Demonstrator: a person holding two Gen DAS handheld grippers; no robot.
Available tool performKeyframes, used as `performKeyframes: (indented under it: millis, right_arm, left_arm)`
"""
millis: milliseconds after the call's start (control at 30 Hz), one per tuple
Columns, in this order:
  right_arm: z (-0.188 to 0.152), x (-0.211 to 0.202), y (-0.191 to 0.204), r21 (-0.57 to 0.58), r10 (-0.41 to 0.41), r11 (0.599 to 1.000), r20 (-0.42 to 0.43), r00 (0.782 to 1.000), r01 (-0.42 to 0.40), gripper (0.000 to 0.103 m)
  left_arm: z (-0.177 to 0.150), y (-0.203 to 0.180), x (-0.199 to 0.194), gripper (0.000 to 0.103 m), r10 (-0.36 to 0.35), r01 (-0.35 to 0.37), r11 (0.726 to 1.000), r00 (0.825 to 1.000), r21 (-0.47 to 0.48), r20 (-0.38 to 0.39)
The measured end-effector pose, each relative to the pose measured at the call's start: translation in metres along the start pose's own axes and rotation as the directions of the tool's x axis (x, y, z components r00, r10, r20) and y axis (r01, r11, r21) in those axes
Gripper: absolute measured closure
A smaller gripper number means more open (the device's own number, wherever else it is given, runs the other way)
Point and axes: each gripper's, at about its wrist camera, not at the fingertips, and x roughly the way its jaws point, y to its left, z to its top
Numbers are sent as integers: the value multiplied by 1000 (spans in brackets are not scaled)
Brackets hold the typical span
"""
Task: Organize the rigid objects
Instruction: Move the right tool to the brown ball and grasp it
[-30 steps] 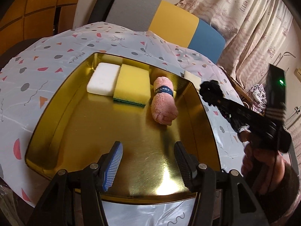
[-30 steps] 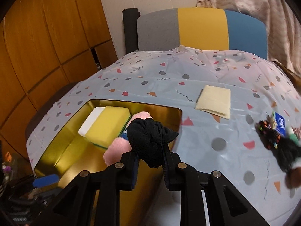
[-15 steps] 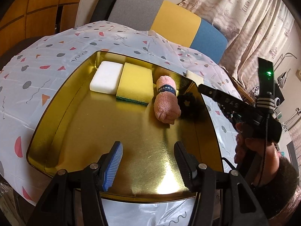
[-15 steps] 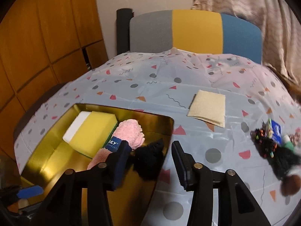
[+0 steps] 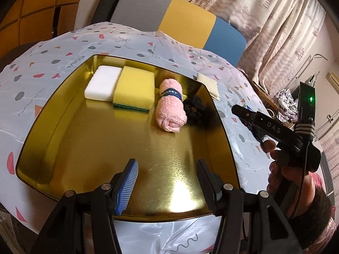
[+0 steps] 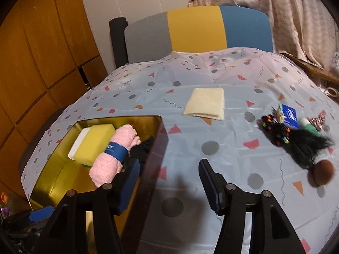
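Observation:
A gold tray (image 5: 63, 127) holds a white sponge (image 5: 103, 85), a yellow sponge (image 5: 134, 90), a pink rolled towel (image 5: 170, 109) and a black scrunchie (image 5: 193, 110) lying against the towel's right side. My left gripper (image 5: 166, 163) hovers open over the tray's near part with nothing in it. My right gripper (image 6: 169, 163) is over the tablecloth just right of the tray rim (image 6: 156, 139); its jaws are opening and nothing is between them. The right wrist view shows the scrunchie (image 6: 142, 148) and towel (image 6: 114, 152) to its left.
A folded cream cloth (image 6: 204, 104) lies on the patterned tablecloth beyond the tray. At the right sit beaded hair ties (image 6: 275, 129), a blue packet (image 6: 289, 114), a black hairy item (image 6: 307, 148) and a brown round thing (image 6: 323, 172). A chair back (image 6: 195, 31) stands behind.
My right gripper opened and let go of the black scrunchie, which now lies in the tray beside the pink towel. That gripper then drew back to the right. The left gripper stayed put.

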Motion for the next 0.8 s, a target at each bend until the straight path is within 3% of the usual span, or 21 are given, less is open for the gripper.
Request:
performKeyframes:
  millis: [400,667,800]
  right_arm:
    - [-42,-18,-44,17,-85,996,-46,995,86,41]
    - [-75,-39,-105,131,-134,981,-77,988,144,41]
    - [-79,-52,-136,174,-186,966,-56,981,193,36]
  left_arm:
    - [-5,-24,2,46,-23,24,998,1000,50,-21]
    - [-11,-49,4,46,-36,37,995,999,92,-13]
    - [-10,-72,3,46,-63,62,989,998,133,0]
